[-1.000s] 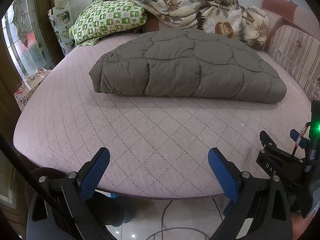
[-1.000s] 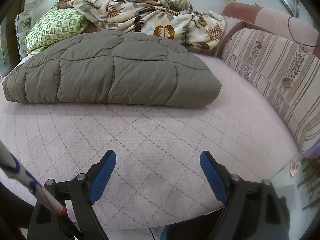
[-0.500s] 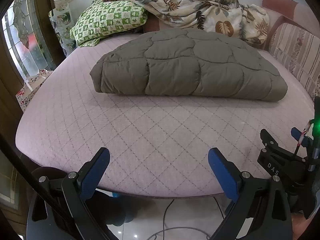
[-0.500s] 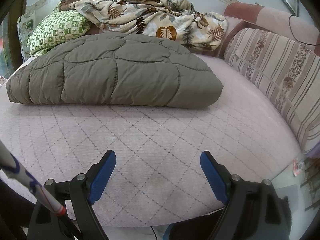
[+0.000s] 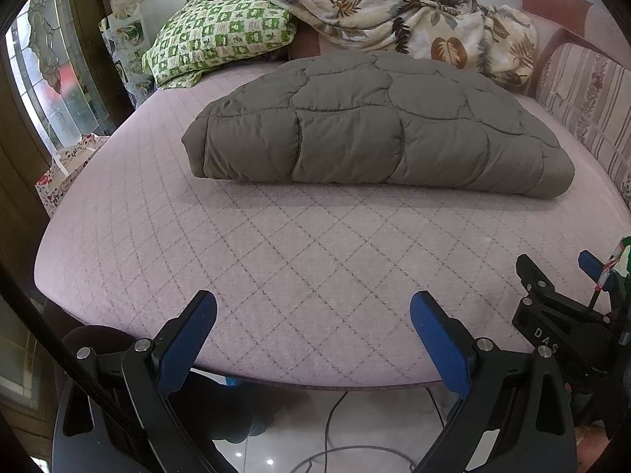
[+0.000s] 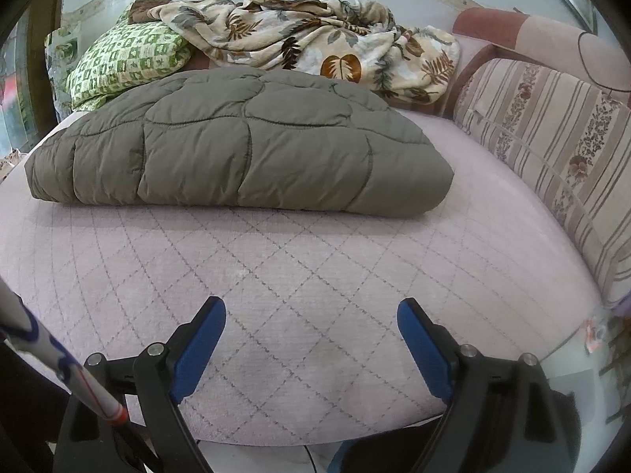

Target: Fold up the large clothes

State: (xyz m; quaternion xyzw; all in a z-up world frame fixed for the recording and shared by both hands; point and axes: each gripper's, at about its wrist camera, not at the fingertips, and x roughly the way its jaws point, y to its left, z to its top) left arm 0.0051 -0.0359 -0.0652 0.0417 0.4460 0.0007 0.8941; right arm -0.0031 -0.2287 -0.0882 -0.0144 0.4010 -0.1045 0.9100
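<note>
- Left gripper [image 5: 313, 311]: jaws spread wide, nothing between them. It hangs over the near edge of the bed [image 5: 315, 260], with floor and a cable [image 5: 335, 433] showing under it.
- Right gripper [image 6: 311, 315]: jaws also spread, empty, over bare mattress cover. It also shows at the right edge of the left view.
- Quilted jacket [image 5: 378, 130]: olive, puffy, lying as one folded bundle well ahead of both sets of jaws, apart from them, spanning wider than either jaw gap. In the right view the jacket [image 6: 244, 146] sits ahead and somewhat left of the jaws.
- Judgement: folding looks finished or nearly so; I can see no loose sleeve or hem.
- Risk: the padding is thick and springy. If left alone the top layer may puff up and slide open.
- Risk: slick shell fabric. A pinch taken on the rounded near fold may catch only the outer layer, so a lift would peel the bundle apart.
- Risk: a push from the jaws could drive the bundle back into the leaf-print blanket [image 5: 394, 12] and green pillow [image 5: 221, 39] beyond it.
- Risk: striped cushion [image 6: 552, 138] stands to the right of the right jaws; a wide swing could snag it.
- Risk: the cable below could catch on the left gripper if it drops.
</note>
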